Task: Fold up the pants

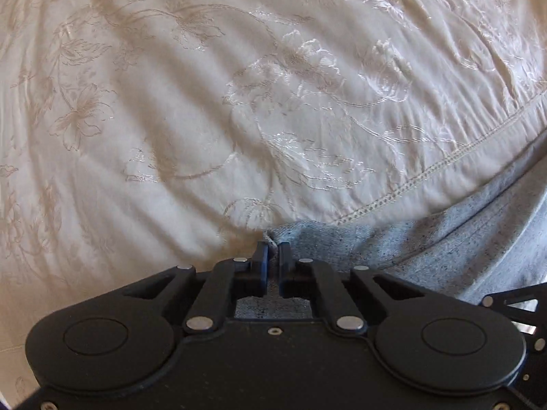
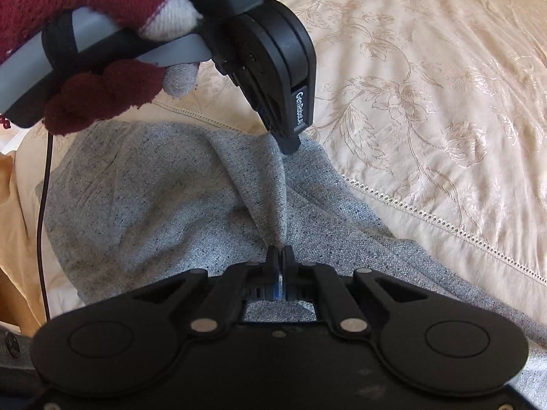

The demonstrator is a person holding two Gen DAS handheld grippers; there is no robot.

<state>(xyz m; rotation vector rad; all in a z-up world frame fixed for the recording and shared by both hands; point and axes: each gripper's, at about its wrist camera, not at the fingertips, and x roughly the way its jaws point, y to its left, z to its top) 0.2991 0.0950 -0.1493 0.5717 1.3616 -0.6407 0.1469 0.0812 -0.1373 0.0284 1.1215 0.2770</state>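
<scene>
Lying rumpled on a cream embroidered bedspread [image 2: 427, 102], the grey speckled pants [image 2: 154, 205] are pinched in two places. The right gripper [image 2: 280, 256] has its fingers clamped together on a raised ridge of the fabric. The left gripper [image 1: 271, 251] points straight down, fingers closed on an edge of the pants near the bedspread's stitched border [image 1: 410, 184]. A hand in a dark red glove [image 2: 85, 51] holds the left gripper's handle.

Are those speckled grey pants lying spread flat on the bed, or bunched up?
Bunched up. The speckled grey fabric pants rise in a pinched ridge between the right gripper and the left gripper, both shut on them, over the cream embroidered bedspread.
</scene>
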